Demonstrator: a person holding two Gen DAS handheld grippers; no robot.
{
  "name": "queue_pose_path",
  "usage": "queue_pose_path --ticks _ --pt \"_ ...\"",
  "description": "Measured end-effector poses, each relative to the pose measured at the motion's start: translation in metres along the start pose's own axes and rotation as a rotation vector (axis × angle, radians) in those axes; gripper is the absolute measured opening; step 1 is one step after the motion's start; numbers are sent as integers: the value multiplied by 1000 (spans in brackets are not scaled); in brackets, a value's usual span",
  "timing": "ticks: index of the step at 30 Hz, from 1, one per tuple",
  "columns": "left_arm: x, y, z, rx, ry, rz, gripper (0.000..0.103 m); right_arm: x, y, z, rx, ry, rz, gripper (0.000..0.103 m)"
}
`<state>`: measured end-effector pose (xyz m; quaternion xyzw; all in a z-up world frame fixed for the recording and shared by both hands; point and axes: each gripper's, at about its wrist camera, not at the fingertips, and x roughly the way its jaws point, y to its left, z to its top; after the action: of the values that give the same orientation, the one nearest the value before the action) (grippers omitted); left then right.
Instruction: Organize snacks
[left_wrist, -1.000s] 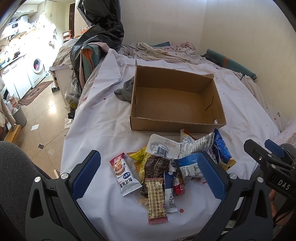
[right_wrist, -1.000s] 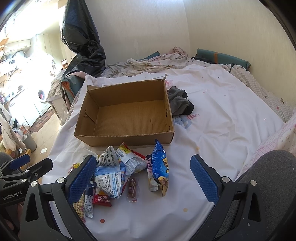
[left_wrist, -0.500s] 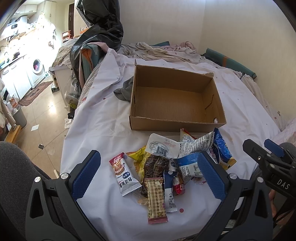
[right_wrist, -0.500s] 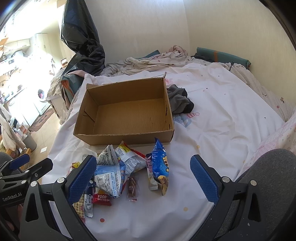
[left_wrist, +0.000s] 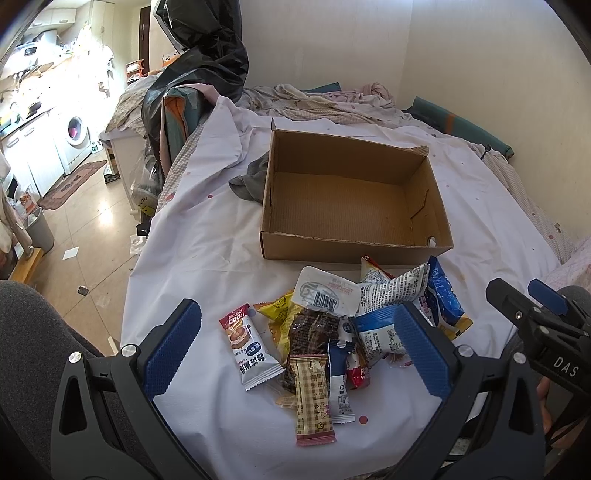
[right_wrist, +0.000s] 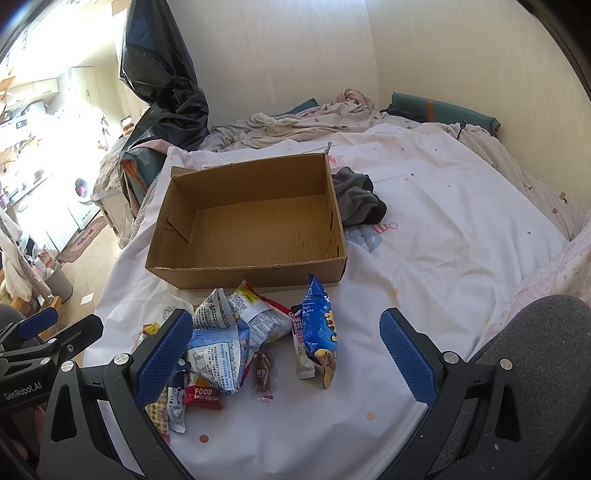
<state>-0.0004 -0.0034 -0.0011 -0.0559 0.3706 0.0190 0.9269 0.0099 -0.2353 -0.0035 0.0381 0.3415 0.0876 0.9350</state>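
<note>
An empty brown cardboard box (left_wrist: 354, 199) (right_wrist: 255, 225) stands on the white bedsheet. A pile of snack packets (left_wrist: 343, 325) (right_wrist: 255, 339) lies just in front of it: a red-and-white sachet (left_wrist: 249, 349), a checked bar (left_wrist: 314, 398), a white tub (left_wrist: 327, 291) and a blue bag (right_wrist: 319, 328). My left gripper (left_wrist: 295, 350) is open and empty, hovering over the pile. My right gripper (right_wrist: 284, 354) is open and empty, over the pile's right side. Each gripper shows at the edge of the other's view.
A grey cloth (right_wrist: 356, 201) lies beside the box. Crumpled bedding (left_wrist: 325, 103) and a green roll (right_wrist: 443, 110) lie along the wall. A black bag (left_wrist: 203, 59) stands at the bed's far left corner. The bed's left edge drops to the floor (left_wrist: 85, 229).
</note>
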Motion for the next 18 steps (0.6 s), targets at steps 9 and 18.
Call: queue_pose_path --ticks 9,18 --pt "0 0 0 0 0 0 103 -1 0 0 2 1 0 103" --pt "-5 -2 17 15 -16 14 103 2 -12 17 47 41 27 103"
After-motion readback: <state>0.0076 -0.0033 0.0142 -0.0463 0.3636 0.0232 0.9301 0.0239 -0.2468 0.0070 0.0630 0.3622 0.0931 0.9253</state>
